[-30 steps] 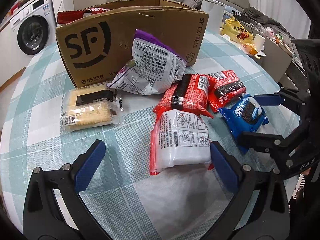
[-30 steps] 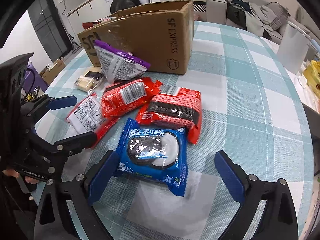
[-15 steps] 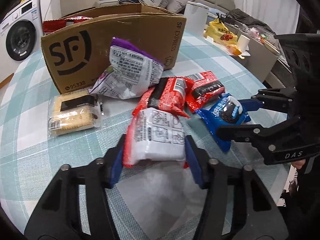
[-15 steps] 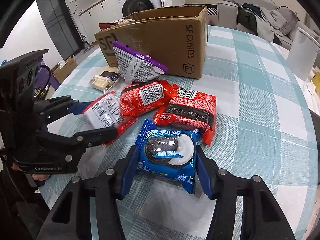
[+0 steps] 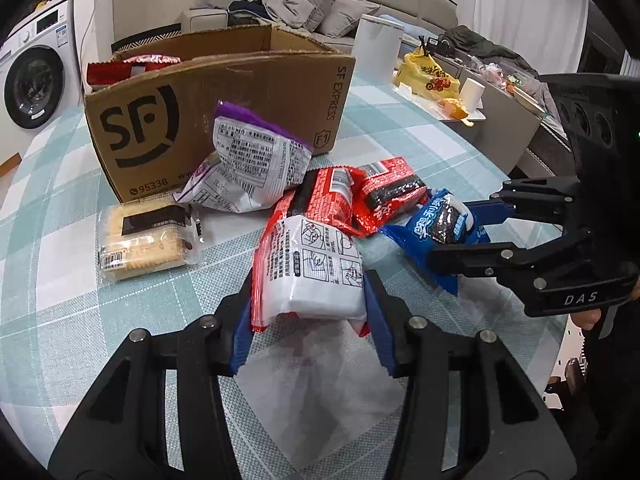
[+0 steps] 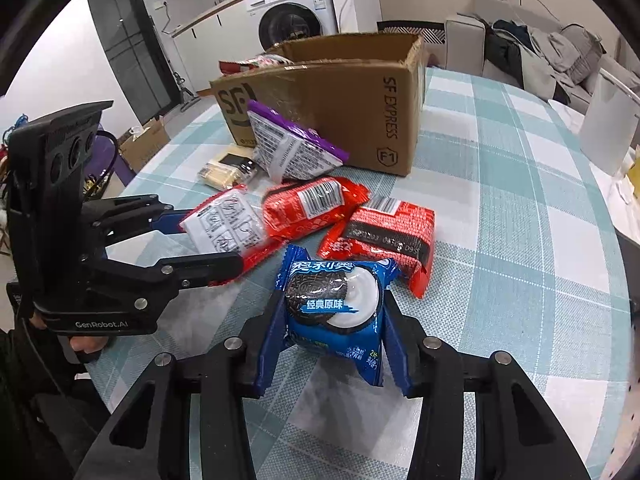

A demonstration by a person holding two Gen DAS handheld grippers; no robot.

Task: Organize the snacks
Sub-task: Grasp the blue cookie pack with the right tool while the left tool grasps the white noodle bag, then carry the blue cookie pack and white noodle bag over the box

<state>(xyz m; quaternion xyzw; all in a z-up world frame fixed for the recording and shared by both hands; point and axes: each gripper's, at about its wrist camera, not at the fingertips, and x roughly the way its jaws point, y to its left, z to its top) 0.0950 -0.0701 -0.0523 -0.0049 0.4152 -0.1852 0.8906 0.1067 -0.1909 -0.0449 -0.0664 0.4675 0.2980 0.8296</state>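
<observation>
On the checked tablecloth, my left gripper [image 5: 308,300] is shut on the near end of a red-and-white snack pack [image 5: 316,264]. To its right, the jaws of my right gripper [image 6: 332,320] are still closing, and the pads squeeze the sides of a blue cookie pack [image 6: 332,300]. Behind these lie two red packs [image 5: 324,196] [image 5: 390,192], a purple-and-white bag [image 5: 256,160] and a clear cracker pack [image 5: 140,240]. An open cardboard box [image 5: 224,92] stands at the back with red packets inside. The purple bag leans on its front wall.
A white cylinder [image 5: 378,48] stands right of the box. A yellow bag [image 5: 428,78] lies on a side counter beyond the table's right edge. A washing machine [image 5: 32,80] is at the far left. A hand [image 6: 86,346] holds the left gripper's handle.
Both grippers went from wide open to closed: the left on the red-and-white pack, the right on the blue cookie pack. Both packs now look slightly tipped up at the gripped end.
</observation>
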